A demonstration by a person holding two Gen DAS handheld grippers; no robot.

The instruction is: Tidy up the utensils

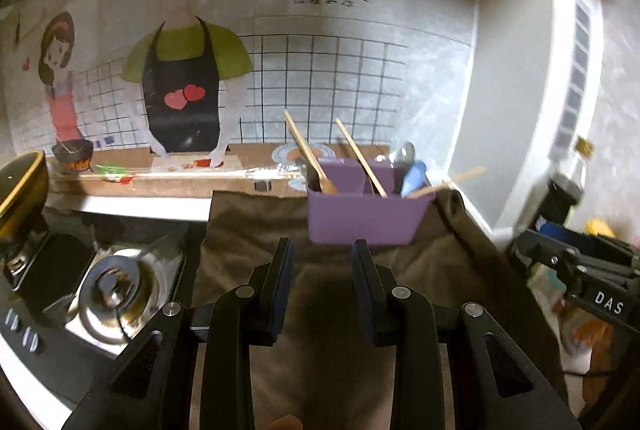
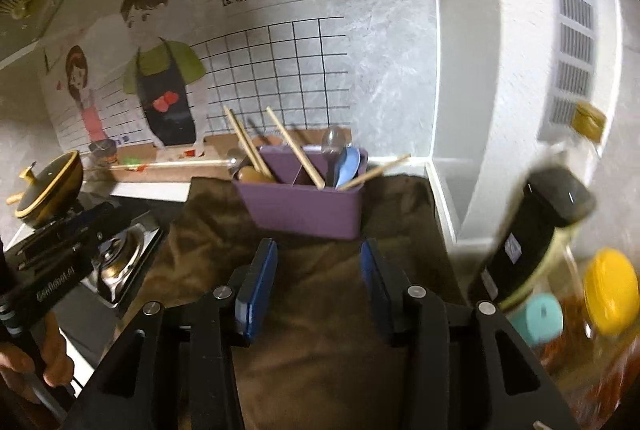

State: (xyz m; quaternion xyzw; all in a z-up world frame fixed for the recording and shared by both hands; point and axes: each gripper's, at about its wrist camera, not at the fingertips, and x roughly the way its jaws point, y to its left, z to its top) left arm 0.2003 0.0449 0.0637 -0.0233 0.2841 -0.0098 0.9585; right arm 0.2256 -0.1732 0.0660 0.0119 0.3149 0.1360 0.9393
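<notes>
Two empty claws; purple plastic caddy (image 1: 360,218), wooden chopsticks (image 1: 360,156).

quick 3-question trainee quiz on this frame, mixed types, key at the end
1. True or false: the left claw is shut on a chopstick.
2. What colour is the organizer that holds the utensils?
3. The blue spoon sits at which end of the organizer, seen from the right wrist view: A) left B) right C) outside it, on the brown cloth

Key
1. False: both it and the right claw are open and hold nothing.
2. Purple.
3. B
</notes>
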